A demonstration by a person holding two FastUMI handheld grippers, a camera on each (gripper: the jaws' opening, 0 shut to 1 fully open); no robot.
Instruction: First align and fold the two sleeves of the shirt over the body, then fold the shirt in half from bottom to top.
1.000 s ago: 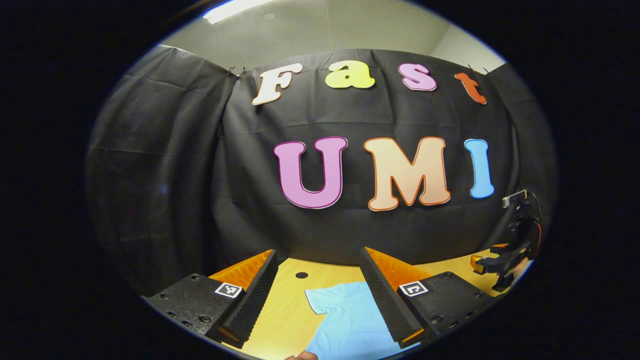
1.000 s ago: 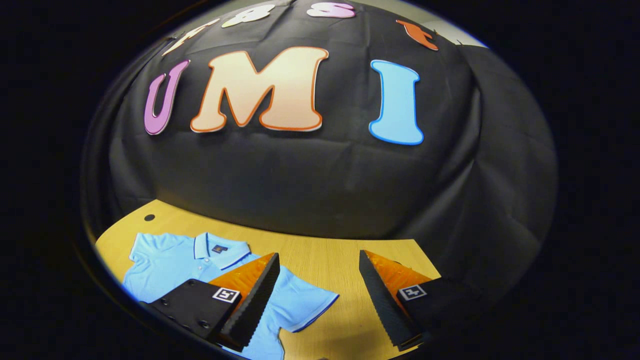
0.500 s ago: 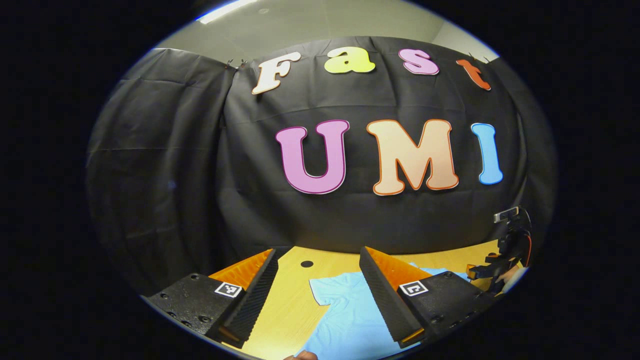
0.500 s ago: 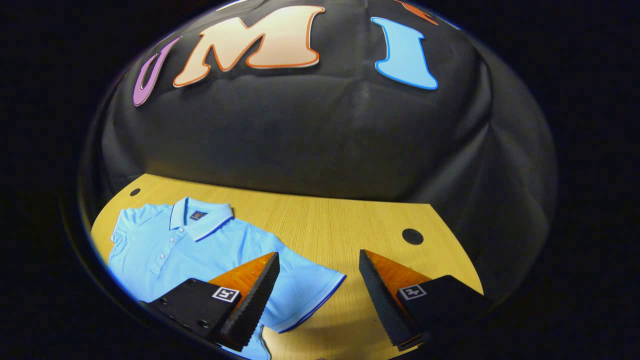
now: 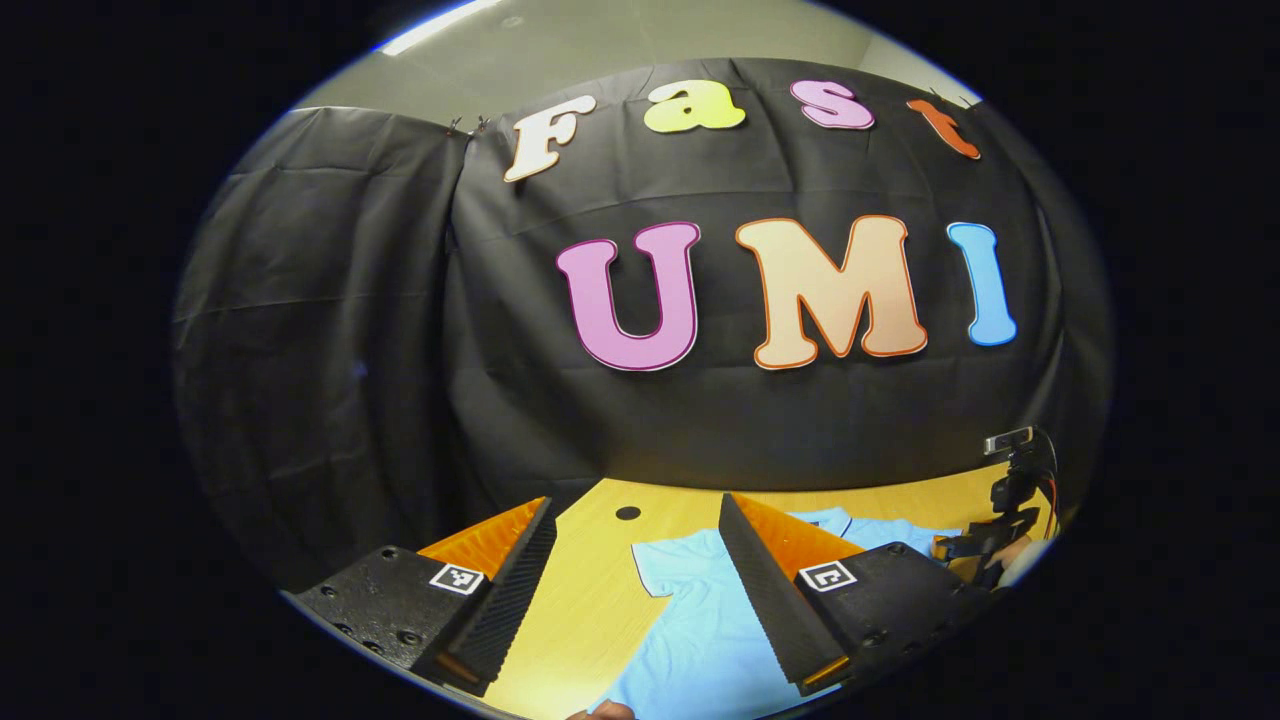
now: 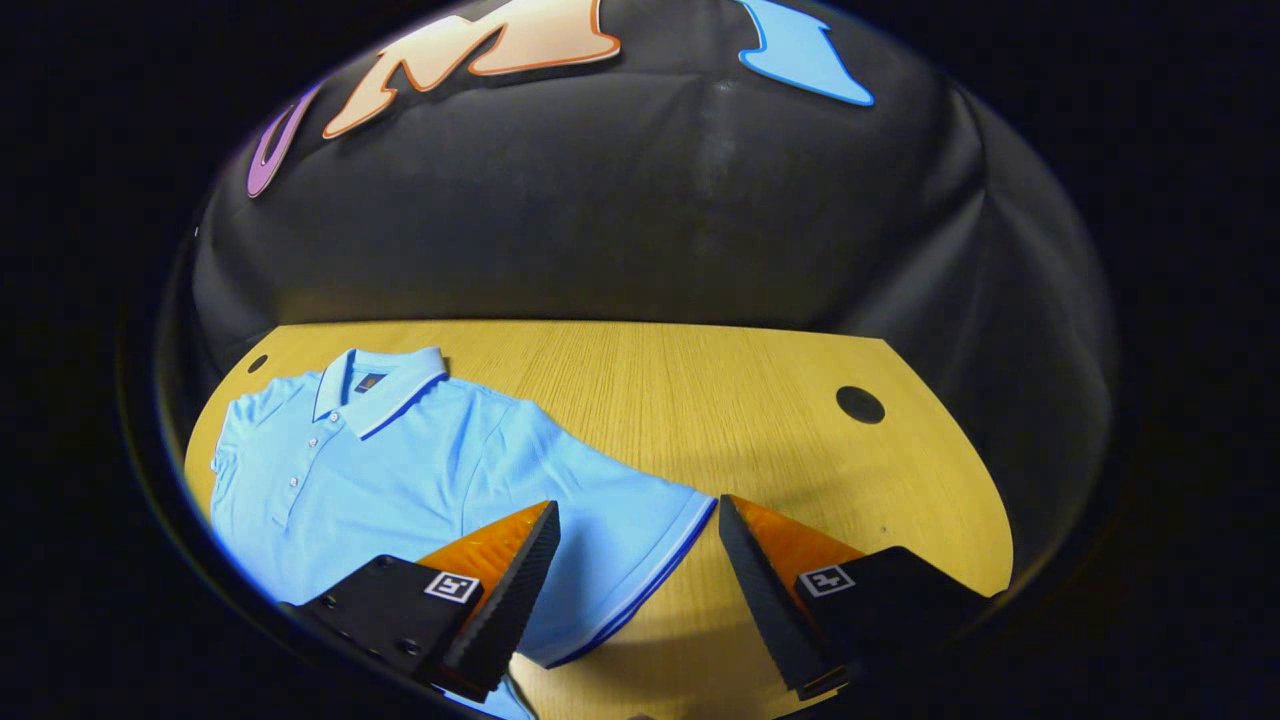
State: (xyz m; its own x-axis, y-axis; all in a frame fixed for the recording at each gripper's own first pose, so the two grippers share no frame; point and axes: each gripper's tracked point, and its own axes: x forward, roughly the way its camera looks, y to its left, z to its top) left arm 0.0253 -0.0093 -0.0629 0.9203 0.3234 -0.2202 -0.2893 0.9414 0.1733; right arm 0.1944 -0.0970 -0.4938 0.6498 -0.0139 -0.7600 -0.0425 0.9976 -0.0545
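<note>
A light blue polo shirt [image 6: 400, 460] lies flat and face up on the wooden table [image 6: 700, 400], collar toward the far wall. Its right sleeve [image 6: 630, 530] with a dark-trimmed cuff reaches between the fingers of my right gripper [image 6: 636, 590], which is open just above it. In the left gripper view the same shirt [image 5: 700, 620] shows its other sleeve [image 5: 665, 570] lying between the fingers of my left gripper [image 5: 636, 590], which also stands open above the table. The right gripper [image 5: 985, 545] appears small at the far right of that view.
The black cloth wall closes off the back of the table. A round cable hole [image 6: 860, 404] sits in the tabletop at the right, and another hole [image 5: 628, 512] lies beyond the shirt's other sleeve. A fingertip [image 5: 600, 712] shows at the bottom edge.
Both grippers have tilted down and moved toward the shirt. The right gripper now has the sleeve cuff between its open fingers; more of the shirt and table has come into view.
</note>
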